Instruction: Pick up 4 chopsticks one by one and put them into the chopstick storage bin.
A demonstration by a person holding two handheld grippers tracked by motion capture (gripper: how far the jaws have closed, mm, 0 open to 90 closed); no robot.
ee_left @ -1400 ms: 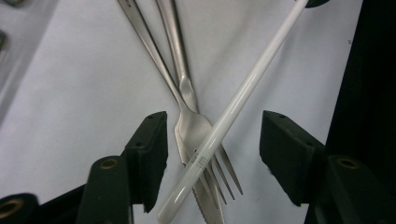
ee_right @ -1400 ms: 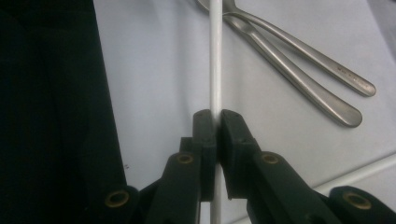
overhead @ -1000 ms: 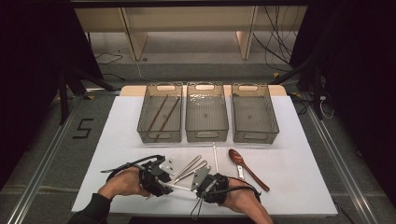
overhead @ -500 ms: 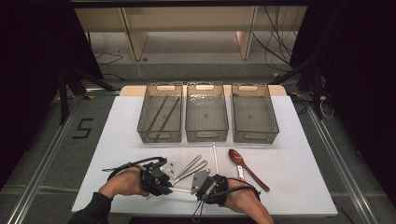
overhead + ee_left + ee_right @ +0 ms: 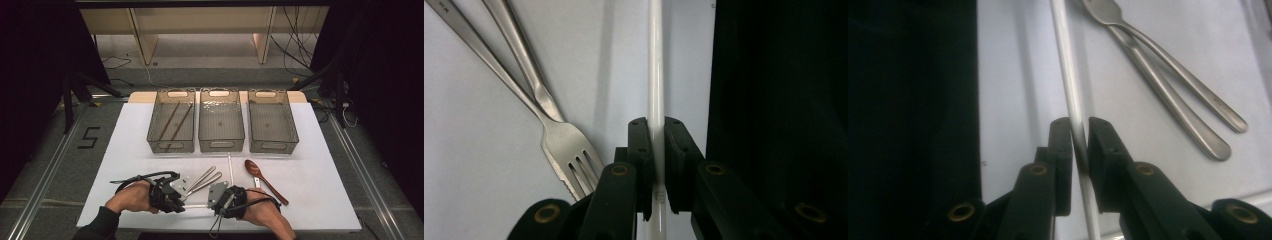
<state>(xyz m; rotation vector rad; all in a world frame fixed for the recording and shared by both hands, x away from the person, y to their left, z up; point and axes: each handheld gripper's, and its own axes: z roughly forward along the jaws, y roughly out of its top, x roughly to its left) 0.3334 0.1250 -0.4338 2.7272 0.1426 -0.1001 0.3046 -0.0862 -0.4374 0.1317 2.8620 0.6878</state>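
At the lower middle of the high view, the left gripper (image 5: 181,199) and the right gripper (image 5: 214,201) face each other along 1 white chopstick (image 5: 196,205) lying on the white table (image 5: 320,195). In the left gripper view its jaws have just been closing and now clench the white chopstick (image 5: 655,90), which runs straight up the frame between the pads. In the right gripper view the jaws have just been easing apart a little; the chopstick (image 5: 1068,85) sits between them, touching the left pad, with a thin gap at the right pad.

Just above the grippers, 2 metal forks (image 5: 204,179) lie crossed, slanting toward the upper right, close beside the chopstick. A second white chopstick (image 5: 230,167) lies upright at frame centre, and a brown wooden spoon (image 5: 264,180) slants to its right.

Farther up, 3 clear bins stand in a row: the left bin (image 5: 172,122) holds 2 dark chopsticks (image 5: 175,125); the middle bin (image 5: 221,122) and the right bin (image 5: 272,122) follow.
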